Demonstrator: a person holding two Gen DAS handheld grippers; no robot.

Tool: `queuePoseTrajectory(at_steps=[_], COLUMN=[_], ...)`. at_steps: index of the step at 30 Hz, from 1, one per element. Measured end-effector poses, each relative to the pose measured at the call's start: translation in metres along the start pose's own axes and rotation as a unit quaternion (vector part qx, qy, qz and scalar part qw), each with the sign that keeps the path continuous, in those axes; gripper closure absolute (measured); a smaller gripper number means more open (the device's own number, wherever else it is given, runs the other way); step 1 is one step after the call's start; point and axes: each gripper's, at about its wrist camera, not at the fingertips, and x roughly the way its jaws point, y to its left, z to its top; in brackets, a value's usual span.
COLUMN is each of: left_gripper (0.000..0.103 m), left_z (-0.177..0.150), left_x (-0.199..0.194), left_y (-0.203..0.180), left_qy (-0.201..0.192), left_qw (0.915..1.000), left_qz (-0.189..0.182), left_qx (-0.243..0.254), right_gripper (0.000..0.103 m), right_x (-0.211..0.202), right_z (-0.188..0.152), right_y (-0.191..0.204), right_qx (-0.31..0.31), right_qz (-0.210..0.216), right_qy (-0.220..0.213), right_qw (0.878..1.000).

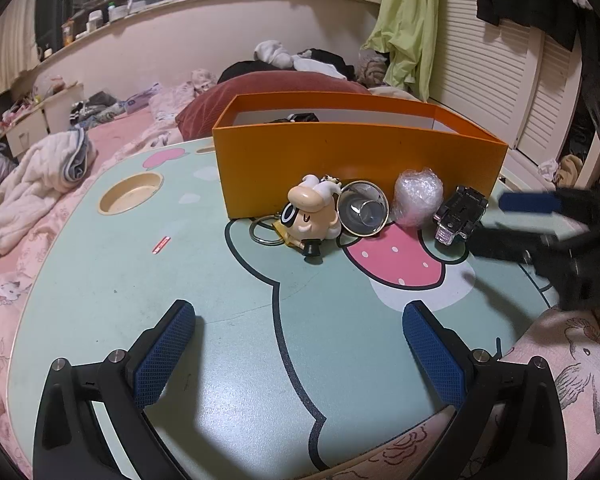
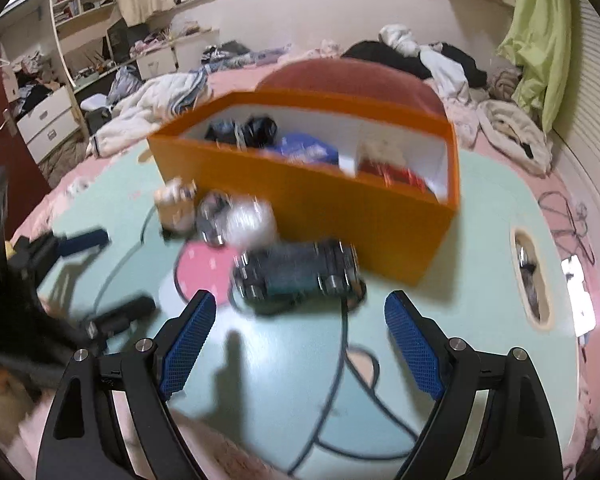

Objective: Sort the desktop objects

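Fingers of the right gripper are standing wide apart, empty, near the toy car; left gripper is hovering apart over the counter.

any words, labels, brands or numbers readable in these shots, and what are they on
No text can be read in either view.
Small red sticker on the table: print too small to read.
Blue packet in the orange box: markings blurred.
Toy car: no legible lettering.
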Motion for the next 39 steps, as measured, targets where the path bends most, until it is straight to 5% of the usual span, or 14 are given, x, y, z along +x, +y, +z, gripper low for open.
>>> queuePoseTrajectory(at_steps=[4,8,9,14,19,23,28,30,39], left_gripper=[0.0,0.0,0.0,0.0,0.001,0.031,0.047,0.07,0.071], left_z=[0.0,0.0,0.0,0.0,0.01,0.035,0.056,0.055,0.031], left_x=[0.0,0.0,0.0,-0.002,-0.011,-0.001,0.023,0.043,0.002], left_y=[0.0,0.001,0.0,0.003,0.021,0.026,0.023,0.023,0.031], left_qy=[0.0,0.0,0.0,-0.005,-0.024,-0.028,-0.015,0.027,-0.034], left_qw=[1.0,1.0,1.0,1.0,0.9957,0.9922,0.9922,0.9912,0.987], left_qz=[0.0,0.001,0.001,-0.004,-0.055,-0.069,-0.063,-0.073,-0.089], left_qx=[0.0,0.0,0.0,-0.007,-0.07,-0.1,-0.106,-0.107,-0.13], right_gripper=[0.016,0.021,0.031,0.03,0.03,0.03,0.03,0.03,0.03], right_x=[0.021,0.037,0.034,0.01,-0.021,-0.027,-0.022,-0.023,-0.04], right_z=[0.014,0.014,0.012,-0.009,-0.022,-0.025,-0.02,-0.019,-0.022], right_y=[0.009,0.005,0.002,-0.004,-0.016,-0.027,-0.026,-0.024,-0.027], right_qx=[-0.015,-0.009,-0.004,0.015,0.049,0.077,0.079,0.076,0.077], right_qz=[-0.047,-0.026,-0.022,0.017,0.046,0.062,0.062,0.062,0.067], right_qy=[0.035,0.064,0.056,0.018,-0.052,-0.069,-0.062,-0.064,-0.101], right_qw=[0.998,0.998,0.998,1.0,0.996,0.993,0.993,0.993,0.99])
